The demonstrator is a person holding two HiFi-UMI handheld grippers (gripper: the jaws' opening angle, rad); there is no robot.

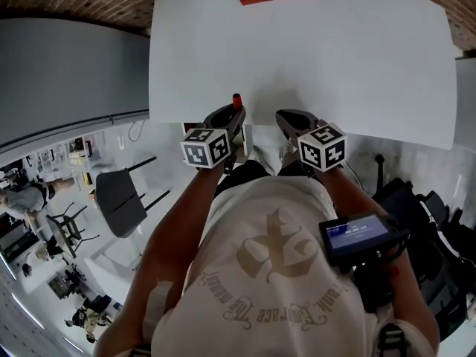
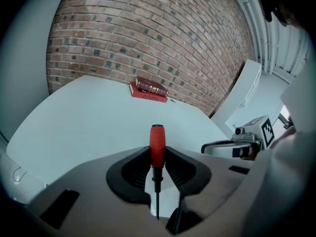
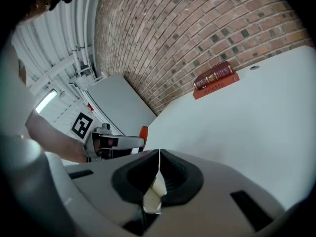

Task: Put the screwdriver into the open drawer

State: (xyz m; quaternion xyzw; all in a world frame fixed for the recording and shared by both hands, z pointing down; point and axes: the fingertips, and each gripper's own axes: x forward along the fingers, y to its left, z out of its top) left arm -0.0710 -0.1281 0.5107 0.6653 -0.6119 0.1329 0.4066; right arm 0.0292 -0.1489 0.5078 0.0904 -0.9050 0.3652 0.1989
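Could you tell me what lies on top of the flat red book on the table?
A maroon book with gilt bands lies on the red book, hiding most of its cover.

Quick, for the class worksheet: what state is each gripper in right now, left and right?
Left gripper: closed on the screwdriver, gripping its red handle.
Right gripper: closed, nothing between its jaws.

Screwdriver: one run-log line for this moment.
screwdriver: held by left gripper, red handle out front | right gripper: shut, empty | both: at white table near edge | drawer: not in view
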